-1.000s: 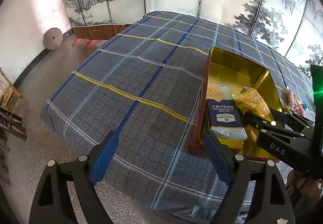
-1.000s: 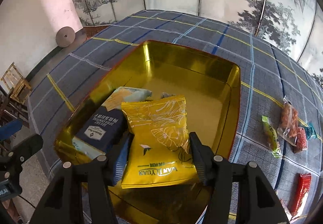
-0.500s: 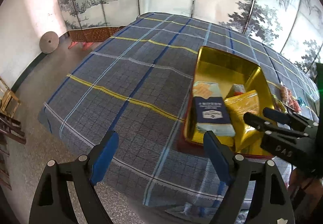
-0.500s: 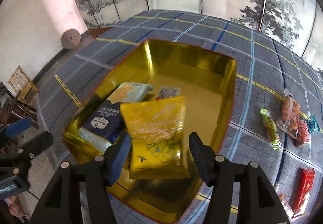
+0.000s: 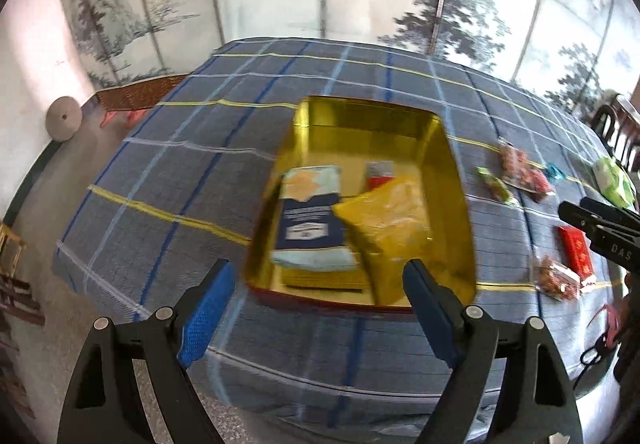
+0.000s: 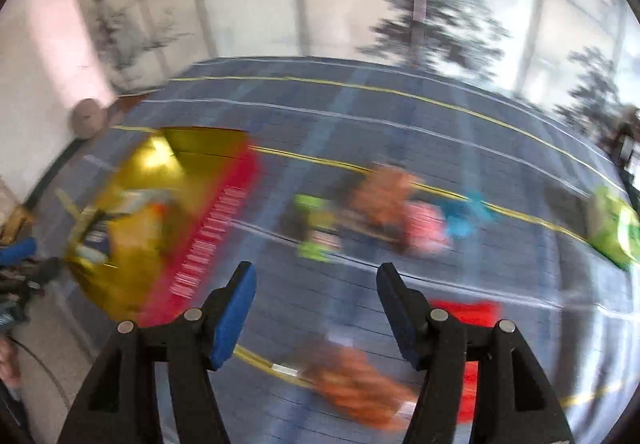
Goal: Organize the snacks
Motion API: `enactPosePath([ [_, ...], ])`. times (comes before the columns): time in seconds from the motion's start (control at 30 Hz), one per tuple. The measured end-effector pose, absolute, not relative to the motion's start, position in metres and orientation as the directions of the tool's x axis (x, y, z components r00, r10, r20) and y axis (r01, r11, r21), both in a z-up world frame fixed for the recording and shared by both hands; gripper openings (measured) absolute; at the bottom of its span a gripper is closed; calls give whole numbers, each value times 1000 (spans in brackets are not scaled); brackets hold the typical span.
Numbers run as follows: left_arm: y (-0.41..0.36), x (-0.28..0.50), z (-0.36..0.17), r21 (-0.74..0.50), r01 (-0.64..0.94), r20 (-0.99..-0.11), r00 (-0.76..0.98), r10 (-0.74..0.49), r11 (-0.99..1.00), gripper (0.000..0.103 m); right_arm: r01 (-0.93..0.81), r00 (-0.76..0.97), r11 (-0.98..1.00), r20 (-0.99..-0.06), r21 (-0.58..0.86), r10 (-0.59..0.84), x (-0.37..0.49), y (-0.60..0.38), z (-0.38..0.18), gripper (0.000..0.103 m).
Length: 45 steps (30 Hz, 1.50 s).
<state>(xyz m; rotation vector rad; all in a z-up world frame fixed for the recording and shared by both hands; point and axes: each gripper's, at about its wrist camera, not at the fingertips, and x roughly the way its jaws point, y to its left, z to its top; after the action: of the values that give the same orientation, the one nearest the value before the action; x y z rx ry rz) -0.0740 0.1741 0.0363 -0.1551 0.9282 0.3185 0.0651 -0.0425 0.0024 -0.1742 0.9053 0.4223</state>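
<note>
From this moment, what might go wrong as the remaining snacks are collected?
1. The right gripper view is heavily blurred, so a grab at the red packet or orange packet may miss.
2. The yellow bag leans on the blue cracker pack inside the gold tin; further snacks could slide off.

A table draped in a blue plaid cloth (image 5: 168,179) carries a gold tin (image 5: 456,179) at its centre. At the tin's three o'clock, loose snack packets (image 5: 524,173) lie scattered on the cloth.
</note>
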Motion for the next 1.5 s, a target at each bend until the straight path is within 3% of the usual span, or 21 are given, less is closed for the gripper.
enactPosePath([
  [0.23,127,-51,36,-6,-222,-827,549,119,975,84,-288,520,957,-846,-42,119,76,-128,-29,64],
  [0.67,52,-18,23,-17,-97,-871,491,33,995,84,-273,460,961,-871,47,174,75,-150,-65,65],
  [0.87,33,-8,14,-34,-84,-892,451,8,996,84,-301,493,953,-854,10,165,73,-147,-69,65],
  [1.0,24,-2,8,-40,-80,-904,428,-2,996,84,-333,509,943,-840,8,187,73,-148,-68,49],
  [1.5,-6,25,-4,-177,-131,-933,337,-124,975,84,-314,595,949,-787,-39,164,154,-190,-72,47],
])
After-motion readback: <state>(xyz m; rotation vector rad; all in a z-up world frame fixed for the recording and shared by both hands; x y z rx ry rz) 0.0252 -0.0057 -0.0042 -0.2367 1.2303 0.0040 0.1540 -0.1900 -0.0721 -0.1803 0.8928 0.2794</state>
